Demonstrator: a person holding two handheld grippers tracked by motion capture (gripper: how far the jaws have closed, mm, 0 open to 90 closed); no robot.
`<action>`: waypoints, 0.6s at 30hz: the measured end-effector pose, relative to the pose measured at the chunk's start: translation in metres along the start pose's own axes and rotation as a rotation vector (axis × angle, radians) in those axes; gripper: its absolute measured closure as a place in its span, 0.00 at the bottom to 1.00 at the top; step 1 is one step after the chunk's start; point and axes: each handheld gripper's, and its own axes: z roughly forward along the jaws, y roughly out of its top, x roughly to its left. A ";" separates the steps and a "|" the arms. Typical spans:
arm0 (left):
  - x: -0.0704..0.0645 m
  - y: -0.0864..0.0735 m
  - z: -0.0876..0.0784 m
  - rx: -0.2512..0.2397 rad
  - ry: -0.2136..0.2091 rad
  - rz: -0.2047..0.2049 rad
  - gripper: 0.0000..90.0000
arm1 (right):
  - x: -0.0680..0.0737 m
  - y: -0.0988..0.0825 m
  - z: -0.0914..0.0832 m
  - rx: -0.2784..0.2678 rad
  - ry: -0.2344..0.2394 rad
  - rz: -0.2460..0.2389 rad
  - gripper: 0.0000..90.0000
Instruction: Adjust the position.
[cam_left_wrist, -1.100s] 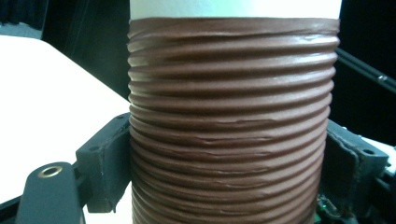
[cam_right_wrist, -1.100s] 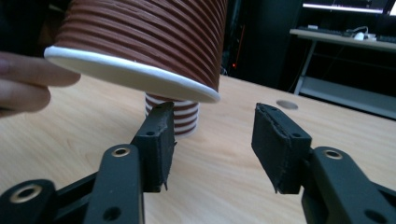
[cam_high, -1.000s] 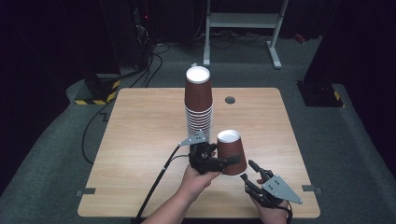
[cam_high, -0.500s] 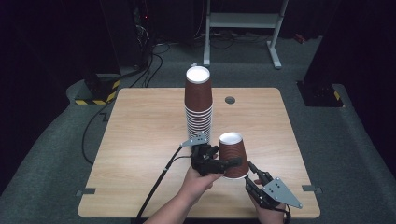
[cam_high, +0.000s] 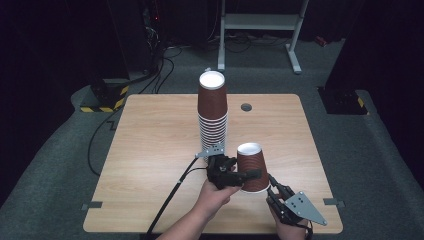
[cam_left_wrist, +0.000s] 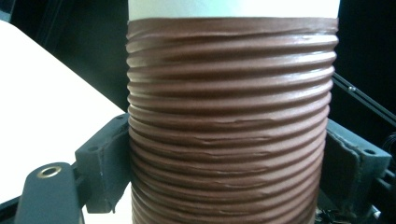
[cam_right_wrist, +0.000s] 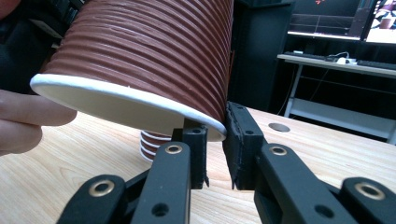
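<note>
Dark floor and cables ring the wooden surface (cam_high: 150, 150) in the high view. A tall stack (cam_high: 213, 117) of cups stands mid-surface, well clear of every edge. Near the front edge, the left tool (cam_high: 245, 176) is clamped on the side of an upside-down cup (cam_high: 252, 165), with the right tool (cam_high: 274, 184) just beside its lower rim; open wood lies to either side.

From the left tool view, the cup (cam_left_wrist: 231, 121) sits ribbed and close, a jaw pressed to each flank.

From the right tool view, the cup (cam_right_wrist: 149, 51) is tilted and lifted off the surface, its white rim showing. The right tool (cam_right_wrist: 215, 140) has just been closing, its jaws straddling that rim at the wall, a narrow gap remaining. Fingers (cam_right_wrist: 28, 121) appear at left.
</note>
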 end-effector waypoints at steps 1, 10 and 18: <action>0.000 0.000 0.000 0.000 0.000 0.000 0.18 | 0.000 0.000 0.000 0.000 0.000 0.000 0.88; 0.002 0.002 0.001 -0.006 0.011 0.012 0.17 | -0.002 0.001 -0.003 -0.002 -0.022 -0.016 0.92; 0.003 0.005 0.000 -0.012 0.008 0.019 0.15 | -0.001 0.004 -0.004 -0.009 -0.030 -0.038 0.94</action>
